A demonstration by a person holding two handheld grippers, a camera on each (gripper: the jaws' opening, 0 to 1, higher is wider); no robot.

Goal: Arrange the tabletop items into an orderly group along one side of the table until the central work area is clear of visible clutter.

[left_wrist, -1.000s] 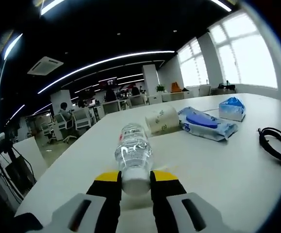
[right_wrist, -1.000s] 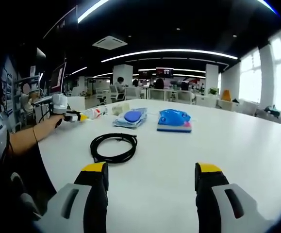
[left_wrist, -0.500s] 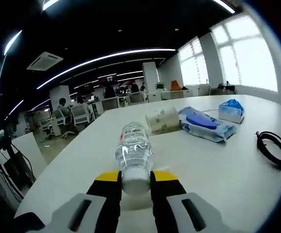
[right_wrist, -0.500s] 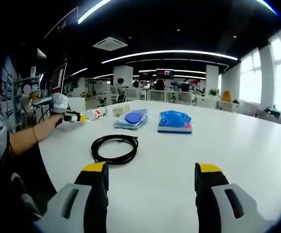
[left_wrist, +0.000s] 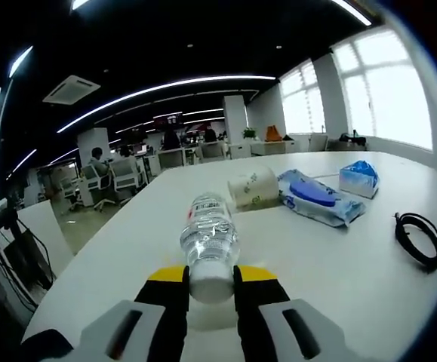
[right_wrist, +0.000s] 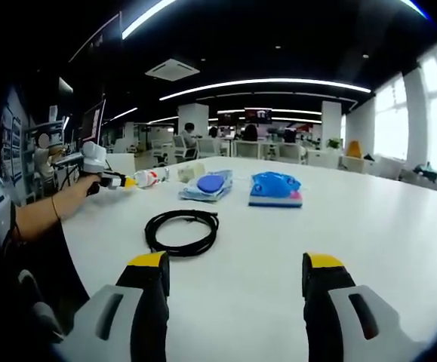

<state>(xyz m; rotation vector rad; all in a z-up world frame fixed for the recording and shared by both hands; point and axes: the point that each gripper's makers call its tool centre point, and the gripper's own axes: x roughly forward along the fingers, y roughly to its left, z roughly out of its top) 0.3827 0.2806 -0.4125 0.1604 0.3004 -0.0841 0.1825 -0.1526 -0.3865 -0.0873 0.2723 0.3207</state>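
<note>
Left gripper (left_wrist: pixel 210 283): the jaws are closed on the cap end of a clear plastic water bottle (left_wrist: pixel 207 240), which lies on its side on the white table (left_wrist: pixel 339 279) and points away from the jaws. Just beyond the bottle's far end lies a paper cup (left_wrist: pixel 253 187) on its side. Beside the cup, toward the windows, is a blue-and-white wet-wipes pack (left_wrist: pixel 314 197), and past that a blue tissue pack (left_wrist: pixel 358 178). A coiled black cable (left_wrist: pixel 419 238) lies well apart from the bottle, near the view's right edge.

Right gripper (right_wrist: pixel 233 290): the jaws stand wide apart, holding nothing, above bare table surface. The coiled black cable is nearest to them, just ahead. Beyond the cable lie the wet-wipes pack and the tissue pack side by side. The right gripper view adds what the left gripper view lacks: the left gripper from the side, the person's hand (right_wrist: pixel 90 183) and forearm behind it, and the bottle's red-and-white label.
</note>
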